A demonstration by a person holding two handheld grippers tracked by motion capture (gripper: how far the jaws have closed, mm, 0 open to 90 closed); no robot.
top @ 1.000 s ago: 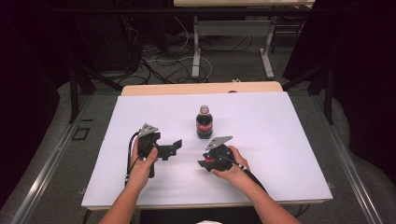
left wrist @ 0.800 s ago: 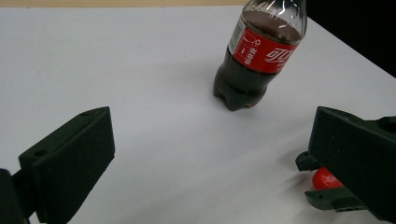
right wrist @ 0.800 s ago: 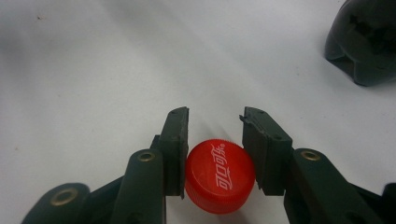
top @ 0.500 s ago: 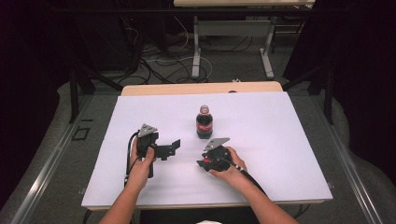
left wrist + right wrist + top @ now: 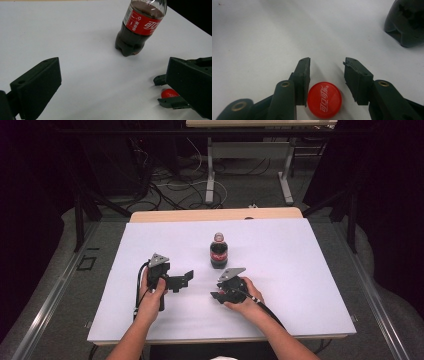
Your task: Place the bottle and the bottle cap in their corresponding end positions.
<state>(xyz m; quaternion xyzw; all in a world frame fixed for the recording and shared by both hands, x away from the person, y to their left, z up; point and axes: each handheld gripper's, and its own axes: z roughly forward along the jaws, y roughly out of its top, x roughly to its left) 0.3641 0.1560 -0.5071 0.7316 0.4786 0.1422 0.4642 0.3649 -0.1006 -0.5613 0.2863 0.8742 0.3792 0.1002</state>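
A cola bottle [image 5: 218, 251] with a red label stands upright and capless mid-table; it is also in the left gripper view [image 5: 136, 32]. Its red cap [image 5: 324, 100] lies flat on the white sheet between the jaws of my right gripper [image 5: 327, 62], touching one pad with a gap to the other. Those jaws have just been opening. In the high view my right gripper [image 5: 216, 296] lies low in front of the bottle. My left gripper [image 5: 182, 279] is open and holds nothing, its wide jaws [image 5: 113, 83] aimed at the bottle and at the cap [image 5: 169, 93].
A white sheet [image 5: 300, 270] covers the table, with a wooden strip [image 5: 215, 214] along the far edge. Cables and table legs lie on the floor beyond. A jaw of the left gripper [image 5: 405, 22] shows at the top right of the right gripper view.
Both hands keep nearly the same places in the high view; the bottle has not moved.
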